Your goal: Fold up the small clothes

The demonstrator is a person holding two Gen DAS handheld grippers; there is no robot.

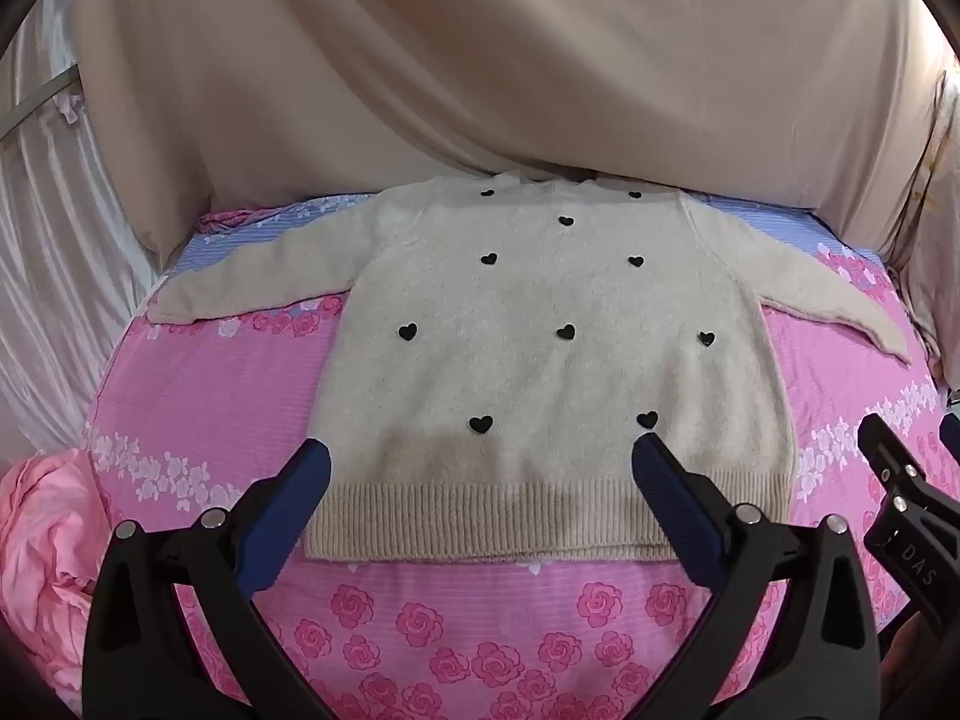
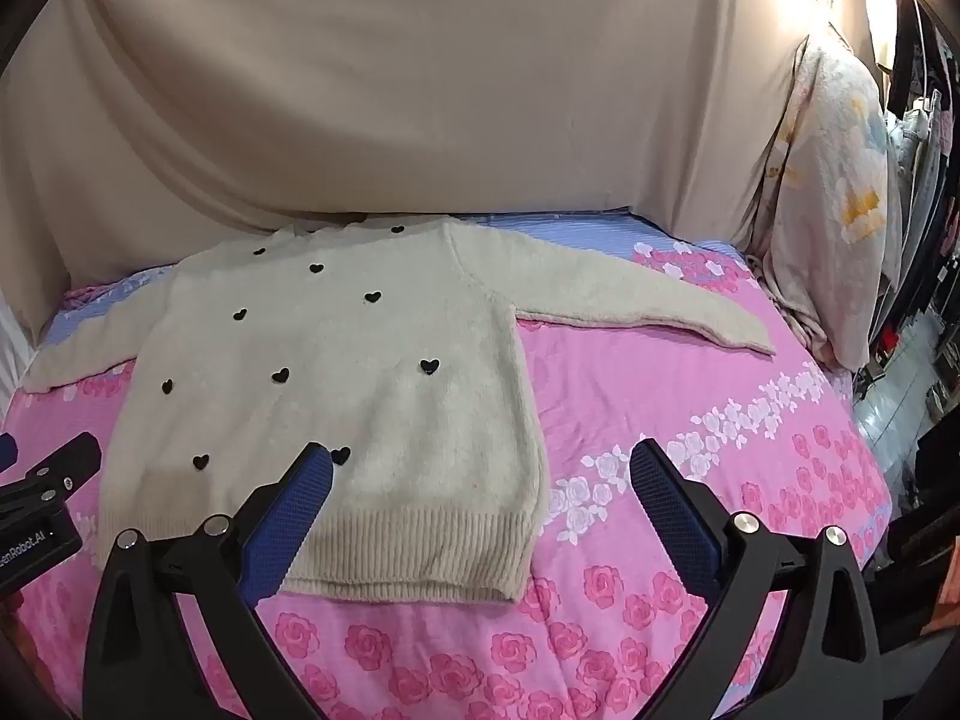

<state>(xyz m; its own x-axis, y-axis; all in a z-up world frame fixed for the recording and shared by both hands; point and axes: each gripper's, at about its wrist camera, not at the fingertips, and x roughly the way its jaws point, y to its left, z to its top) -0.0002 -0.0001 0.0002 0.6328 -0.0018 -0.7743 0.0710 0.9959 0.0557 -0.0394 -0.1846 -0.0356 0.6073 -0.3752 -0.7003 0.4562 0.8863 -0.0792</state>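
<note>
At mid-bed, the sweater [image 1: 540, 330] lies flat, face up, collar toward the far edge, ribbed hem nearest, long axis running away from both tools. Left gripper [image 1: 480, 468] hangs over the hem's middle, jaws spread wide, nothing between. Right gripper [image 2: 480, 474] sits over the hem's right corner, jaws also spread, so prob. nearer the right sleeve [image 2: 648, 306]. No containers in view.

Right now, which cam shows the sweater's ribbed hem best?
Left wrist: the ribbed hem runs across the frame almost whole, partly behind the open left gripper. Right wrist shows the hem skewed, its left part hidden by a finger.
</note>
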